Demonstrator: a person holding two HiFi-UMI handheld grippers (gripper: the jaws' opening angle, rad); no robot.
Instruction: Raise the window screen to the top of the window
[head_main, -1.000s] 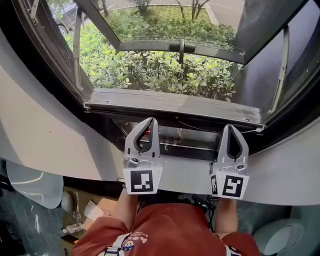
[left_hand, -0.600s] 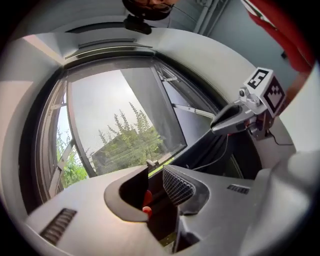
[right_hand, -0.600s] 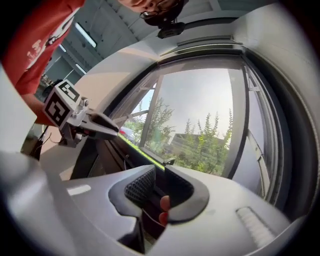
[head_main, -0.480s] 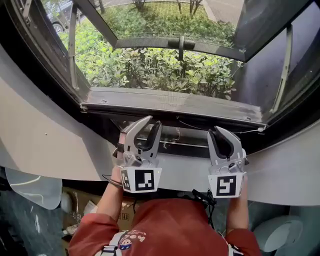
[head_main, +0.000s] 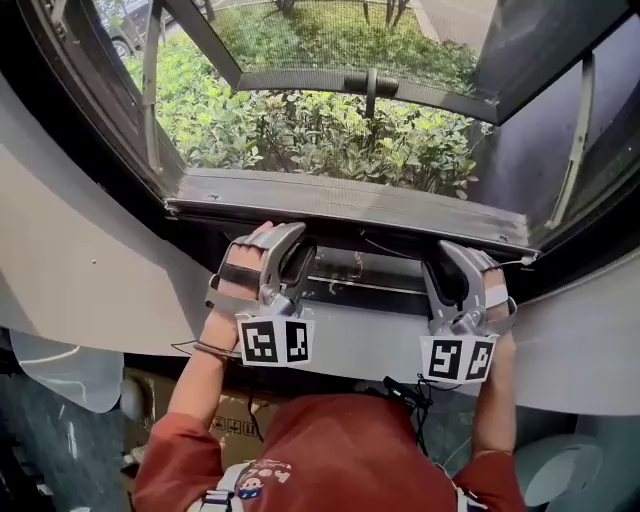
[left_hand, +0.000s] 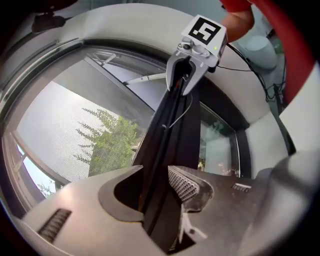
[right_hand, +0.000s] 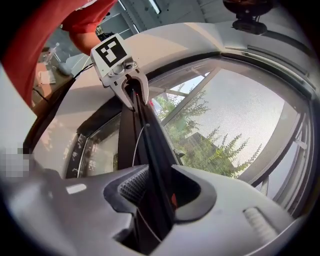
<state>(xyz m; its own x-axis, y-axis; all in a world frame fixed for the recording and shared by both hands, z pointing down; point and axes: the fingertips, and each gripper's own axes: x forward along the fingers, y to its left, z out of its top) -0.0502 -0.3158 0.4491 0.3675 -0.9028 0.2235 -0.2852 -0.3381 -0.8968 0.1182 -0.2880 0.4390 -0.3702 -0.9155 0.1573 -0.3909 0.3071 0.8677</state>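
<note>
The window screen (head_main: 365, 287) sits low, its dark bottom bar lying level along the foot of the window frame (head_main: 340, 200); green shrubs (head_main: 320, 130) fill the opening beyond; the left gripper (head_main: 290, 243) straddles the bar near its left end, the right gripper (head_main: 445, 265) near its right end; both pairs of fingers have just been opening and stand wide apart, the bar running between them with a gap beside it, not clamped.
</note>
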